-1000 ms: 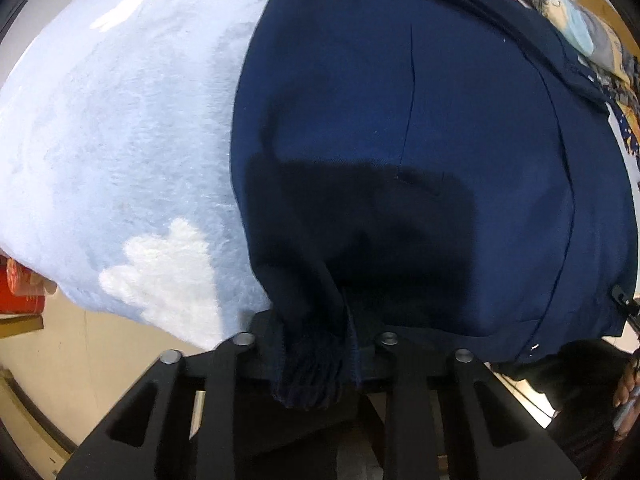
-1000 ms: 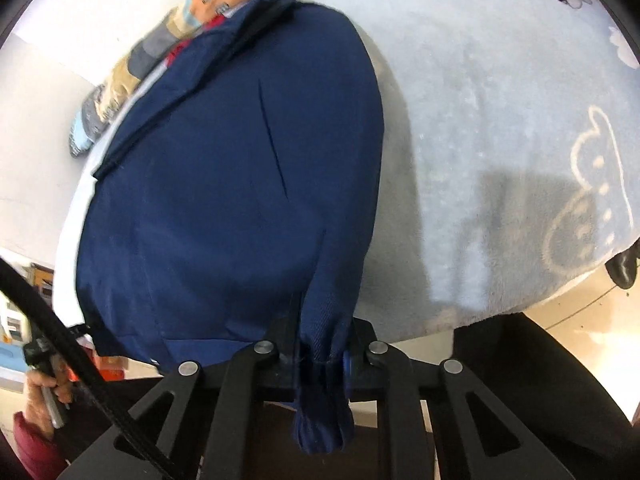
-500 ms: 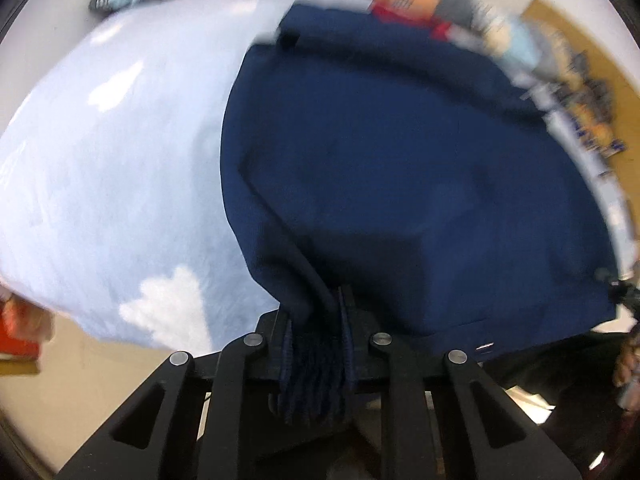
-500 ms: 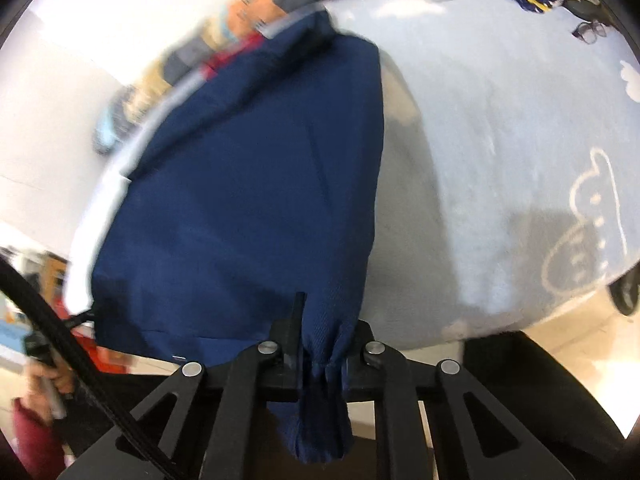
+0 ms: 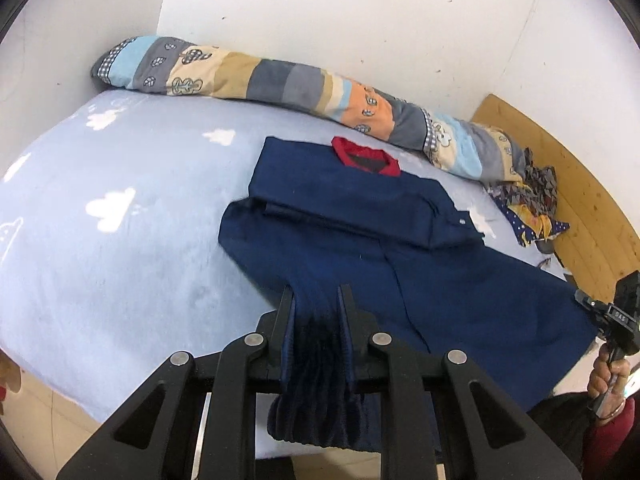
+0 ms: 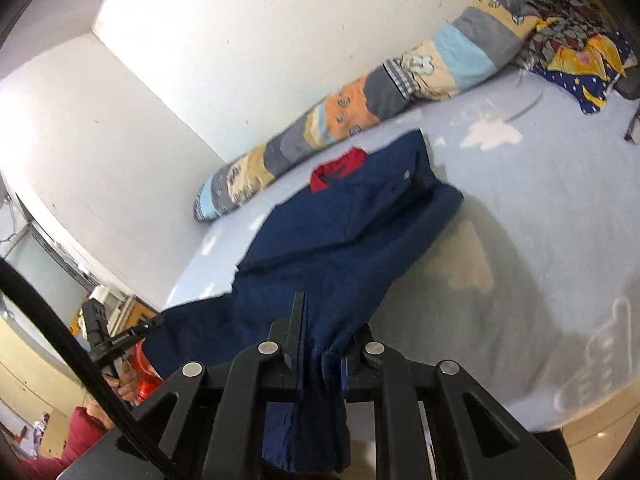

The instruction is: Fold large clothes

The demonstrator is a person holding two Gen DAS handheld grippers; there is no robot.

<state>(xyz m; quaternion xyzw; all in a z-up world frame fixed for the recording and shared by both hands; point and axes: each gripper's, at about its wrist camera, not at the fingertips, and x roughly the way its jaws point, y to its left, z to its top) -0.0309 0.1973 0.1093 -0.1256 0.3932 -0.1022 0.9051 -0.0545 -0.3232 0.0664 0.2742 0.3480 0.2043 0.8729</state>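
- Navy jacket [image 5: 360, 216] lies on the bed [image 5: 120, 240], red collar [image 5: 366, 156] toward the long patchwork pillow [image 5: 280, 80], sleeves already folded across the chest.
- Left gripper [image 5: 316, 300]: jaws narrow, clamped on a bunched hem corner, ribbed cloth hanging below them.
- Right gripper [image 6: 324, 328]: jaws narrow, clamped on the other hem corner, which droops under them.
- Hem end is raised off the bed; collar end rests flat.
- Step in hand, my reading: bottom-to-top fold, hem going toward the collar.
- Next move calls for carrying both corners level and together toward the pillow, laying the hem near the collar, then releasing. Uneven hands would skew the fold.
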